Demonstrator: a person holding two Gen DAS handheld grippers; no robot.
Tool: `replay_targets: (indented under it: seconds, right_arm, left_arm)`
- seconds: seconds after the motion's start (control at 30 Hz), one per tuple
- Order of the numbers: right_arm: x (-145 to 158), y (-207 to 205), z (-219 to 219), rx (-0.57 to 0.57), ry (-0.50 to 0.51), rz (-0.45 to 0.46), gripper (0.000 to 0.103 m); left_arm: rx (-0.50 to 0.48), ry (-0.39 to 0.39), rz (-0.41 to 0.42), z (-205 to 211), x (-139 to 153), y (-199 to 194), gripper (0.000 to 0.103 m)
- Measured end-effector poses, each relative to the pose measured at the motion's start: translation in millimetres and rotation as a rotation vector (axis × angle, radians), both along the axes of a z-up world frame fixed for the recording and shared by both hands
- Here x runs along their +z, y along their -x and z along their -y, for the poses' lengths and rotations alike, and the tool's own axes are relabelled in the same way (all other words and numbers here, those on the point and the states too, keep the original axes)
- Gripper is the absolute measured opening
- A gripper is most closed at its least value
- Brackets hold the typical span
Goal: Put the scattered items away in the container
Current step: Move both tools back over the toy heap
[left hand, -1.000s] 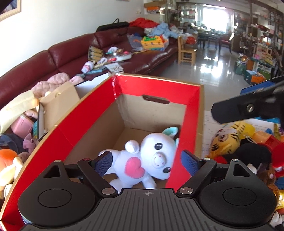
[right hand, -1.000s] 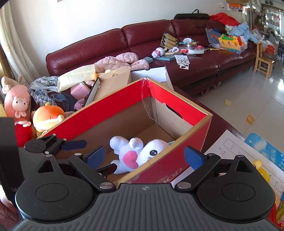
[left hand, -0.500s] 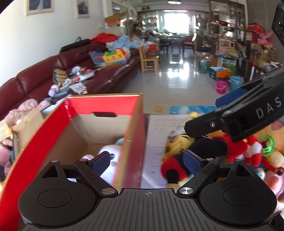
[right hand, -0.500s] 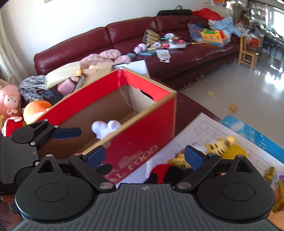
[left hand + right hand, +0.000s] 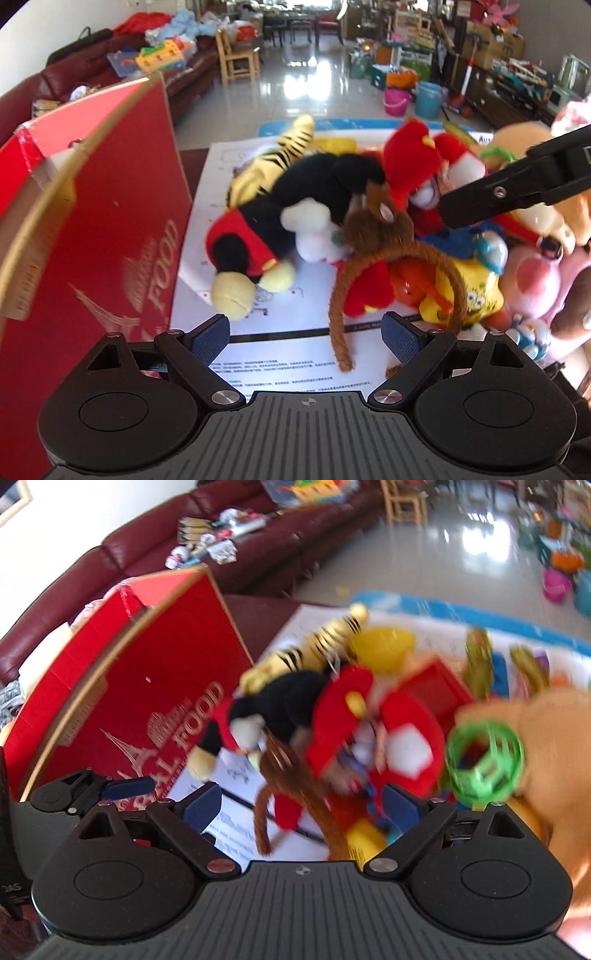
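Plush toys (image 5: 332,221) lie piled beside the red box (image 5: 110,229); my left fingers (image 5: 306,334) and right fingers (image 5: 303,805), both wide open and empty, should straddle one toy.

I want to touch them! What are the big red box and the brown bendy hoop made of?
The red box looks like cardboard: its top edge shows bare brown board, and the outside is printed glossy red with gold lettering. The brown hoop seems to be a headband covered in fuzzy plush; its surface looks furry, though what is inside cannot be seen.
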State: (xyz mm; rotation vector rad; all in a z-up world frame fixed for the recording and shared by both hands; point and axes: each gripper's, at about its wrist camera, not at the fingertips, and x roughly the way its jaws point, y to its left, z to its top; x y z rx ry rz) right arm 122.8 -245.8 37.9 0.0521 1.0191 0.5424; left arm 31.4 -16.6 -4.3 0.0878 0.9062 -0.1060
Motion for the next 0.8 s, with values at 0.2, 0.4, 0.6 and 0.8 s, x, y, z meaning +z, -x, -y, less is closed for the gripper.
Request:
replay_targets:
  seconds: [0.2,0.4,0.6,0.8]
  right_arm:
    - [-19,11,4,-0.011,0.013,-0.03,0.093]
    - [-28,20,-3,0.033,0.07,-0.002,0.091]
    - [-34,18,-1,0.027,0.088,-0.01,0.087]
    - [-44,18,-2,0.033,0.102,-0.043,0.078]
  left_arm:
    - [-0.03,-0.013,0.008,0,-19,-6,0.094]
    - [-0.097,-0.037,0.02,7,-33,-10,0.094]
    - [-0.118,-0.046,-0.006,11,-44,-17,0.093]
    - [-0.116,-0.056,-0.013,11,-50,-26,0.092]
